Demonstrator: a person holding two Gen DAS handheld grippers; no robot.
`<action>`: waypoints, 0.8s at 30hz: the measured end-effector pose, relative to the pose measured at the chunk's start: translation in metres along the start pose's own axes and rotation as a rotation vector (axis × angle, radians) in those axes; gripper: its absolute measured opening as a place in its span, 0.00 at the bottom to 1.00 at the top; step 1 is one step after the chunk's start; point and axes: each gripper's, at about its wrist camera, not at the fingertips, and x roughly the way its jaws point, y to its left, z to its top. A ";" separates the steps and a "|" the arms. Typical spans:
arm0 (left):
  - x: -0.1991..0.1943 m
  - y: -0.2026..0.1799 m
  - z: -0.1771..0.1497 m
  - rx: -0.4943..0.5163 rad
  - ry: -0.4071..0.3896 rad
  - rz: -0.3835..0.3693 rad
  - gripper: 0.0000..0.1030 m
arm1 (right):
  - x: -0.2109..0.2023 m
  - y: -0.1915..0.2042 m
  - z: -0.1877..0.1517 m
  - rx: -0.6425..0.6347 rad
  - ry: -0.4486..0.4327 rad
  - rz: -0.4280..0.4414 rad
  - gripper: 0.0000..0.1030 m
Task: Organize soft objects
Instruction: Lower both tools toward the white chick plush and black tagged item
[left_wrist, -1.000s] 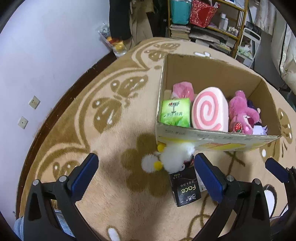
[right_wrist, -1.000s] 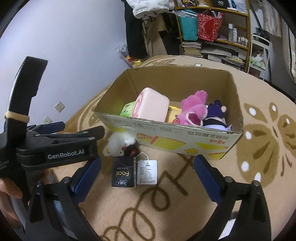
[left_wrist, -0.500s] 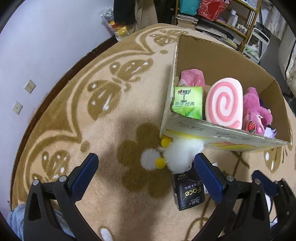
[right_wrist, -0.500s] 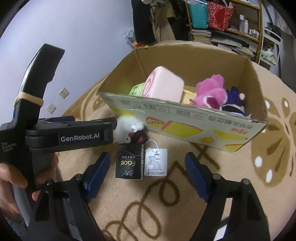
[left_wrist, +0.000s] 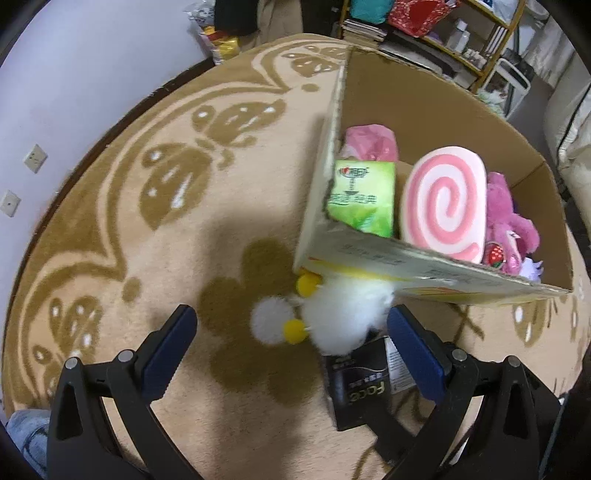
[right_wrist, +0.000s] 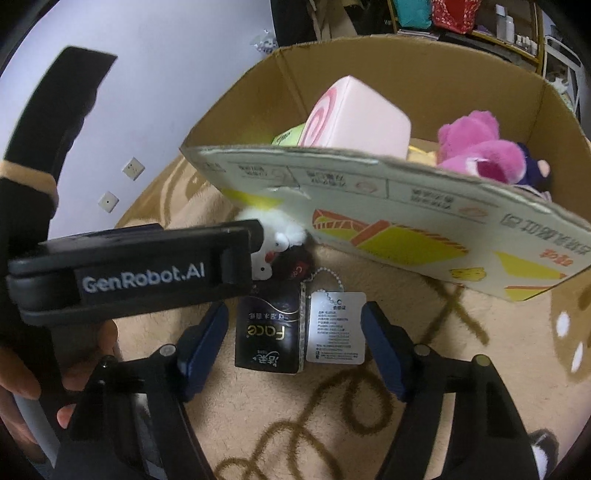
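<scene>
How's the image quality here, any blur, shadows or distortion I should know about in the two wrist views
Left wrist view: strong fisheye bending with dark corners; a soft shadow falls on the carpet beside the white plush, which looks slightly blurred. Right wrist view: the same bending curves the cardboard box rim; its printed text is smeared, while the black tissue pack label reads clearly.

Plush duck (left_wrist: 343, 317) against box (left_wrist: 424, 266) front wall; tissue pack (right_wrist: 271, 334) before duck; tag (right_wrist: 336, 328) right of pack.
</scene>
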 end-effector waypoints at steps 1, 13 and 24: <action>0.001 -0.001 0.000 0.002 0.001 -0.005 0.99 | 0.001 0.001 0.000 -0.005 0.001 0.003 0.76; 0.027 0.000 0.005 -0.013 0.040 -0.049 0.89 | 0.022 0.012 0.002 -0.028 0.042 -0.002 0.75; 0.031 -0.007 0.006 0.023 0.014 -0.071 0.59 | 0.041 0.018 0.002 -0.041 0.087 -0.007 0.68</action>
